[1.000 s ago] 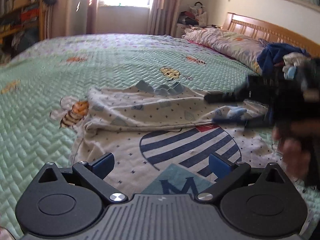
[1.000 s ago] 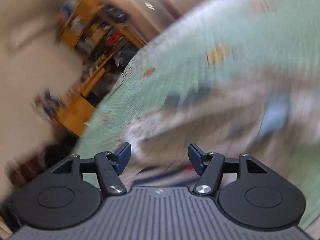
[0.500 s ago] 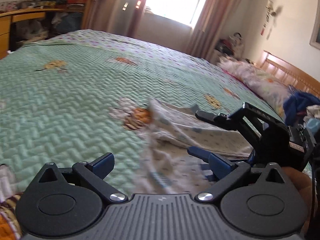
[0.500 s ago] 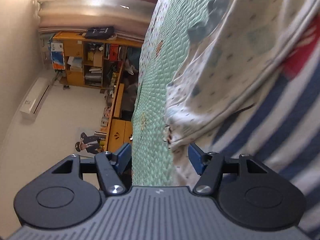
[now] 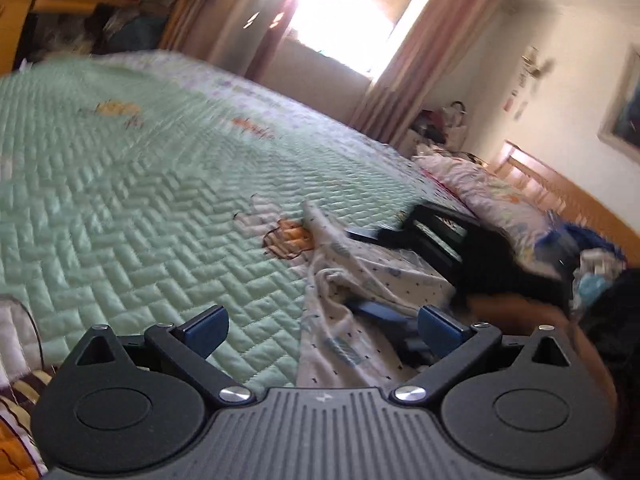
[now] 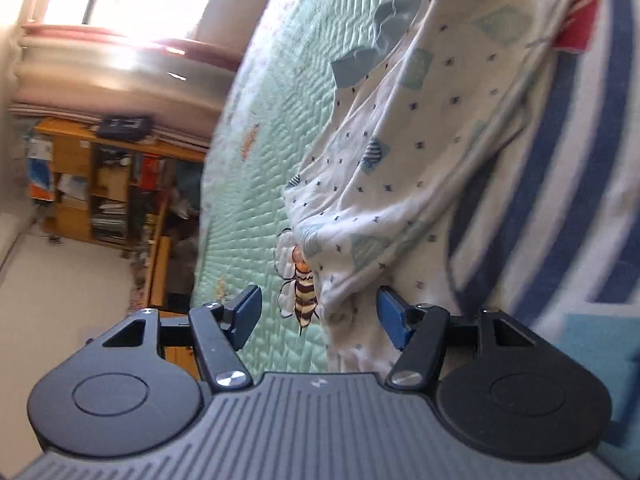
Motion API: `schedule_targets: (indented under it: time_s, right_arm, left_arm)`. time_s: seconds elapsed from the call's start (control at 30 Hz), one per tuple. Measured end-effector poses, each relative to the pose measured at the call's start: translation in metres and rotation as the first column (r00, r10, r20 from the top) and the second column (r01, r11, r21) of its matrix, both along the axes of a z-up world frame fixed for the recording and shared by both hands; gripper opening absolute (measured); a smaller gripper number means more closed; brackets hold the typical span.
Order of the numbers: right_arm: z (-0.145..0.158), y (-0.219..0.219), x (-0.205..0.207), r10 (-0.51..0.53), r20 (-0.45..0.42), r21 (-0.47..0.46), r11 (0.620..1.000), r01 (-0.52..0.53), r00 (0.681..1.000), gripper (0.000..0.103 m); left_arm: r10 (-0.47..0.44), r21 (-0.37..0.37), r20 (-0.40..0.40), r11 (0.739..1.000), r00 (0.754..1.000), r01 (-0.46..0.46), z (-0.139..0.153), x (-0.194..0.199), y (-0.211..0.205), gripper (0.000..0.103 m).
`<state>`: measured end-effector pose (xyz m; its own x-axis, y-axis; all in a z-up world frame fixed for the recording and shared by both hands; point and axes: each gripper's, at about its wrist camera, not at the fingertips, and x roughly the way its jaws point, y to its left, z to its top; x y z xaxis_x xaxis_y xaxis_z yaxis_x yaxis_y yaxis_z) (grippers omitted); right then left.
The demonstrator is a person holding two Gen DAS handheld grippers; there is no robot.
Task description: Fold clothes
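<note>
Cotton, cream with small dark specks and pale blue patches, makes up the child's garment (image 6: 404, 168) lying on the green quilted bedspread (image 5: 132, 208), its broad blue-striped print (image 6: 560, 160) facing up on the body part. One speckled panel lies doubled over the striped body, its bunched edge reaching a bee embroidered on the quilt (image 6: 302, 292); that would fit either a fold just made or a sleeve that simply fell that way, and one look cannot settle which. The right tool (image 6: 318, 314) has its blue fingers apart, straddling that bunched edge low over the bed, probably so a pinch would catch cloth without the quilt. In the left wrist view it shows as a dark, blurred shape (image 5: 440, 240) over the cloth. The left tool (image 5: 322, 330) is also spread, clamped on nothing, hovering at the garment's near rim where the fabric runs up between its fingers. Likely both sit on this one side so the edge could lift evenly. Pillows (image 5: 488, 196) lie near the wooden headboard (image 5: 560, 196), well apart.
</note>
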<state>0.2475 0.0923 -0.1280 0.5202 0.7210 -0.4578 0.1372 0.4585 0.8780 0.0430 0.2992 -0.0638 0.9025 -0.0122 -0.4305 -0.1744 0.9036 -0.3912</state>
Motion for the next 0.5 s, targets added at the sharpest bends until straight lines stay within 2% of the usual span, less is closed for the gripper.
schedule_targets:
  time_s: [0.03,0.1,0.23,0.3,0.33,0.4,0.43,0.5]
  right_arm:
    - [0.0,0.004,0.004,-0.005,-0.006,-0.007,1.0,0.005,1.0,0.066]
    - [-0.001,0.013,0.011,-0.009,0.036,-0.003,1.0,0.009,0.999,0.066]
    - [-0.008,0.021,0.02,0.027,0.123,-0.005,1.0,-0.027,0.992,0.064]
    - [-0.01,0.023,0.014,0.07,0.143,0.056,0.995,-0.079,0.987,0.064]
    - [-0.008,0.025,0.01,0.096,0.169,0.073,0.991,-0.11,0.981,0.064]
    - [-0.002,0.029,0.006,0.143,0.236,0.045,0.986,-0.158,0.961,0.064]
    - [-0.005,0.029,0.01,0.14,0.231,0.041,0.987,-0.153,0.963,0.064]
    - [-0.021,0.028,0.018,0.126,0.164,0.127,0.981,-0.148,0.978,0.065]
  left_arm:
    - [0.014,0.033,0.007,0.999,1.0,-0.014,0.001,-0.002,-0.003,0.102]
    - [0.032,0.073,0.018,0.997,0.999,-0.034,0.003,-0.007,-0.004,0.102]
    - [0.049,0.039,0.04,0.998,0.998,-0.051,0.003,-0.015,0.007,0.102]
    - [0.072,0.03,0.052,0.997,0.996,-0.073,0.004,-0.02,0.013,0.102]
    - [0.082,0.027,0.058,0.996,0.995,-0.084,0.005,-0.022,0.016,0.102]
    - [0.082,0.028,0.054,0.996,0.995,-0.084,0.004,-0.02,0.016,0.102]
    - [0.08,0.029,0.051,0.996,0.996,-0.081,0.003,-0.019,0.016,0.102]
    - [0.076,0.032,0.044,0.997,0.996,-0.077,0.002,-0.017,0.015,0.102]
